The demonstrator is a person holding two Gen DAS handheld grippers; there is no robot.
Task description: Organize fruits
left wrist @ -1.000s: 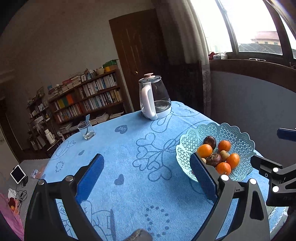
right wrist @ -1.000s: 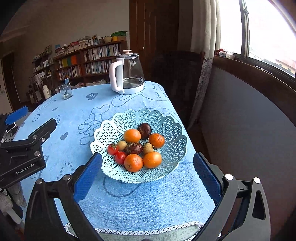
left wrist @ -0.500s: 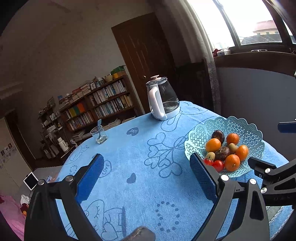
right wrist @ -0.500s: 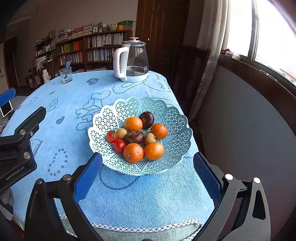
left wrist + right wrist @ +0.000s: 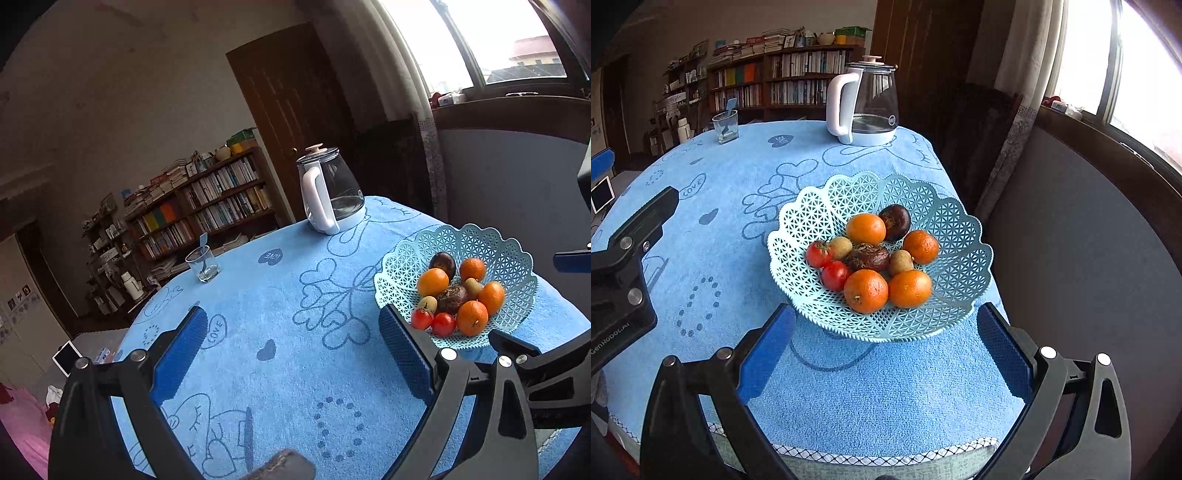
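A pale blue lattice basket (image 5: 934,206) sits near the right edge of the tabletop (image 5: 798,387), which is covered in a blue cloth printed with hearts. All the fruit in view is already gathered inside it: 4 oranges (image 5: 865,291), 2 small red tomatoes (image 5: 834,275), 2 dark wrinkled fruits (image 5: 868,257) and 2 small brownish ones (image 5: 840,247), heaped in the dip at the middle, where the sloped walls keep them from rolling out. None lies loose on the cloth.

The right tongs (image 5: 884,343) hover just in front of the basket with the blue pads wide apart and nothing between them. They point straight at the fruit pile, which suggests this hand is lined up to take a piece or the basket rim. The left tongs (image 5: 291,343) are also spread wide and empty, held over the bare middle of the cloth, with the basket off to their right; that spot looks like free room for laying fruit out by kind.

A glass kettle (image 5: 866,103) with a white handle and a small drinking glass (image 5: 726,125) stand at the far side, well apart from the basket, so they should not get in the way.

Judging by the full basket and both empty tongs, either the sorting has not begun or the gathering is finished; I cannot tell which.
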